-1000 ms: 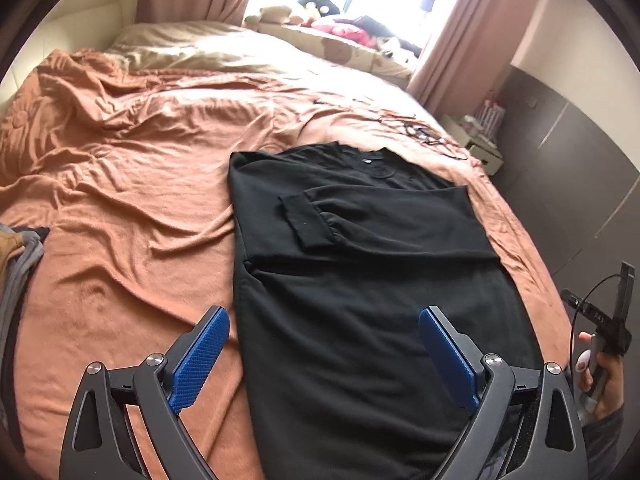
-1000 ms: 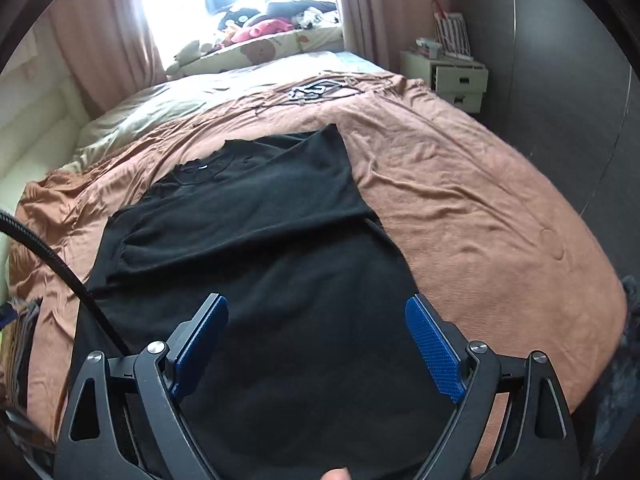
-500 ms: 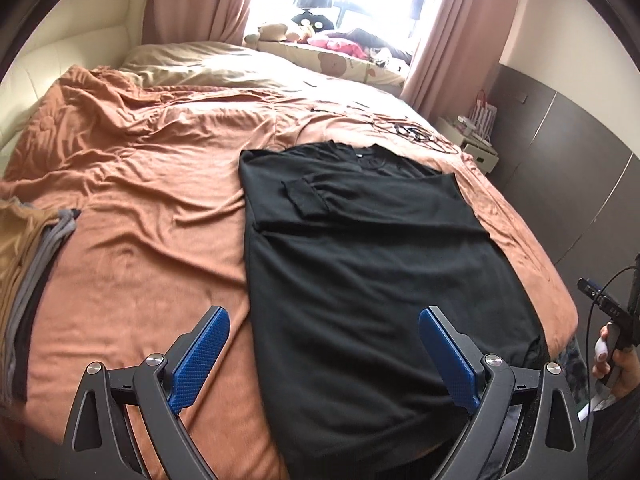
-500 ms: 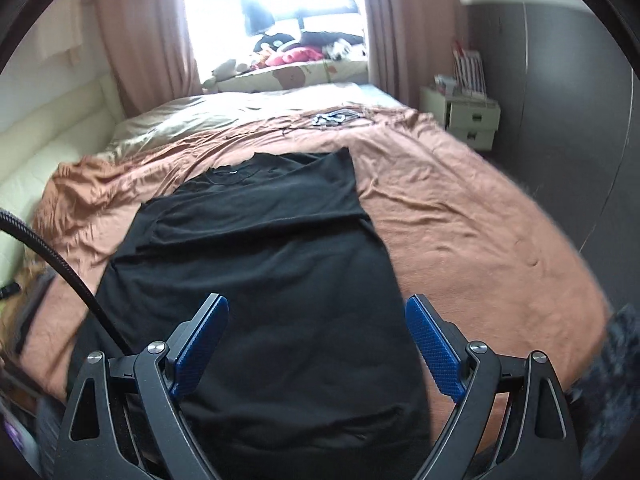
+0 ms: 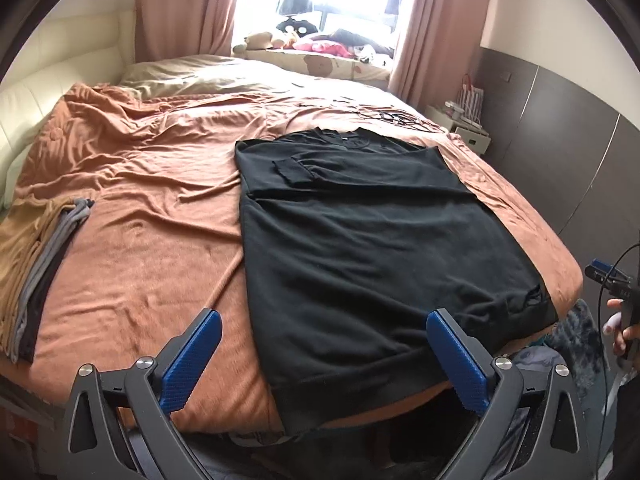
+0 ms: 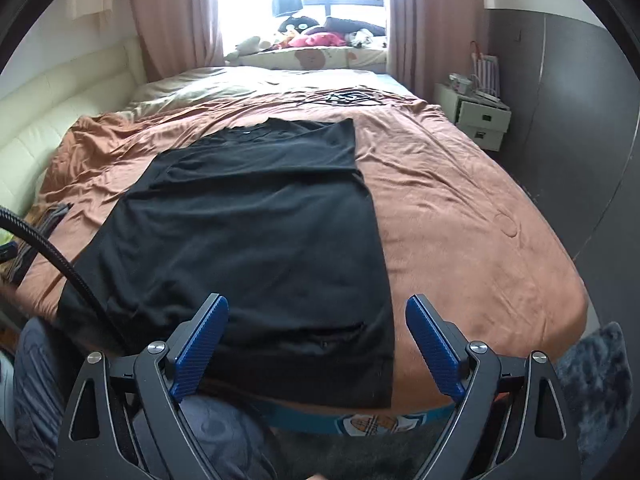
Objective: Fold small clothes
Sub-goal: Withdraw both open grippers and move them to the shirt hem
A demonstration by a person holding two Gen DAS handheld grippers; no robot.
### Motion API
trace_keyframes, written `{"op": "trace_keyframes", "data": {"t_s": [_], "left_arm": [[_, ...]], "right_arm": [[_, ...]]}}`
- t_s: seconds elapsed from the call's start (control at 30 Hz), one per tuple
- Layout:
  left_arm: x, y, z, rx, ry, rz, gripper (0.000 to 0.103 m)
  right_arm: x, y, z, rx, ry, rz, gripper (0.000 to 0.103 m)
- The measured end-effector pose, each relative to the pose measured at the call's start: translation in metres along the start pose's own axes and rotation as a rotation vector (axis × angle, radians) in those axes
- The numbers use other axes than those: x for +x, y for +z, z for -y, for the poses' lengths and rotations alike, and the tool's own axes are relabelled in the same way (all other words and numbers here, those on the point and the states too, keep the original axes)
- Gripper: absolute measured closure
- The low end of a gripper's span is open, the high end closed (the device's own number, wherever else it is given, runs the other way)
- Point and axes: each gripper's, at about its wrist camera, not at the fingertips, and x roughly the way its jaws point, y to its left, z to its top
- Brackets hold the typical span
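Black long-sleeved knit garment: laid flat on the rust-orange bedspread, centre to lower right of the left wrist view, neckline toward the window at the top, hem hanging over the near edge of the bed; one sleeve is folded across the chest, its cuff near the garment's left edge. In the right wrist view the same garment fills the centre and lower left of the frame. Left gripper, black frame with blue ribbed pads: bottom of its frame, jaws opening and already very wide, nothing between them; it hangs above the hem without touching the cloth. Right gripper, same make: bottom of its frame, jaws wide apart and empty, clear of the fabric over the hem's right corner. Stack of folded clothes in tan, grey and dark tones: left edge of the left wrist view, on the bedspread, well apart from the garment. Person's hand: right edge, gripping a handle. White bedside drawer unit: upper right of the right wrist view.
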Motion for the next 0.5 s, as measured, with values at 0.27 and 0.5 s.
{"op": "trace_keyframes", "data": {"t_s": [0.27,0.5], "left_arm": [[0.008,-0.026,0.001,-0.006,-0.001,-0.053,0.0],[0.021,-0.039,-0.007,-0.055,-0.007,-0.097,0.0]], "right_arm": [[0.023,-0.022,0.03,0.08,0.014,-0.104,0.013],[0.045,-0.03,0.061,0.178,0.066,-0.125,0.013]]}}
